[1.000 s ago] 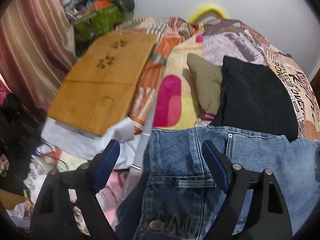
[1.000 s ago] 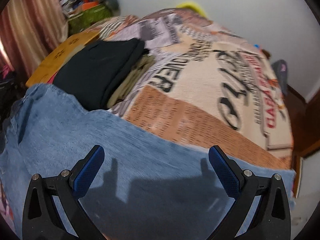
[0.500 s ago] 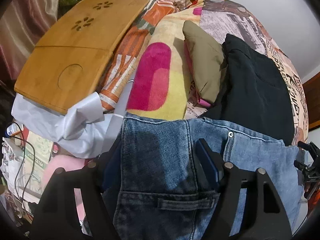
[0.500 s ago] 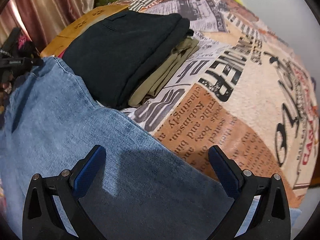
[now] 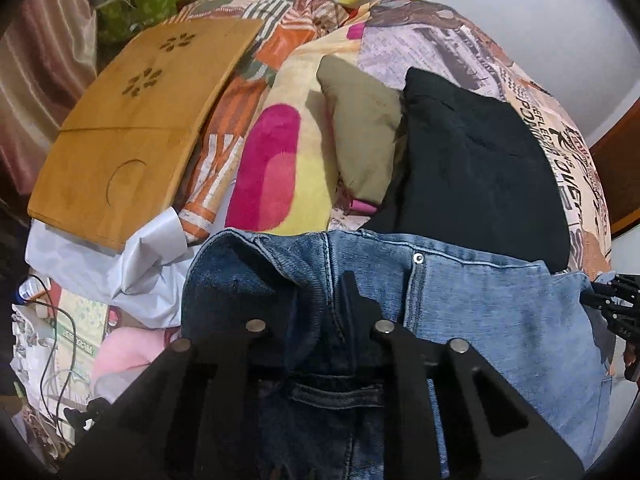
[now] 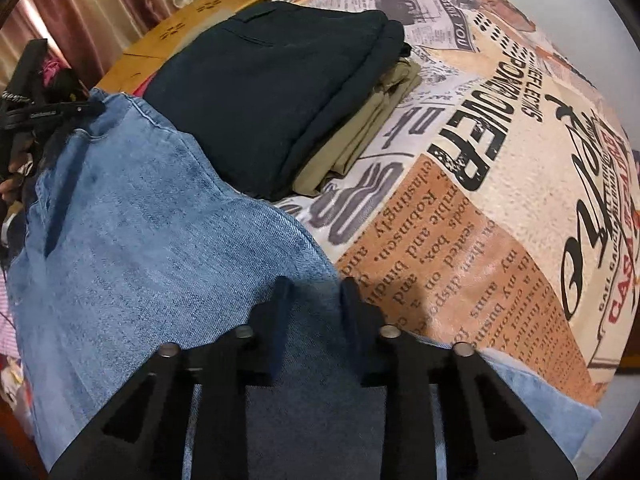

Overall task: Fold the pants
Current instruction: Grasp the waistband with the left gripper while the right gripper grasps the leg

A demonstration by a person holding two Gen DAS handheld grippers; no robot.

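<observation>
Blue jeans lie across the near edge of the bed, waistband toward the folded clothes. In the left wrist view my left gripper is closing on the waistband, with dark denim bunched between its fingers and pinched. In the right wrist view my right gripper is closing on the upper edge of the lighter denim, a fold of it pressed between the narrow fingers. The left gripper's body shows at the far left of that view, at the jeans' other corner.
Folded black pants rest on folded olive pants just beyond the jeans, on a newspaper-print blanket. A wooden lap tray and a white bag lie left. Cables and clutter sit below the bed's left side.
Both grippers came down onto the jeans and their jaws went from wide open to pinched on denim. The waistband has bunched up at the left gripper.
</observation>
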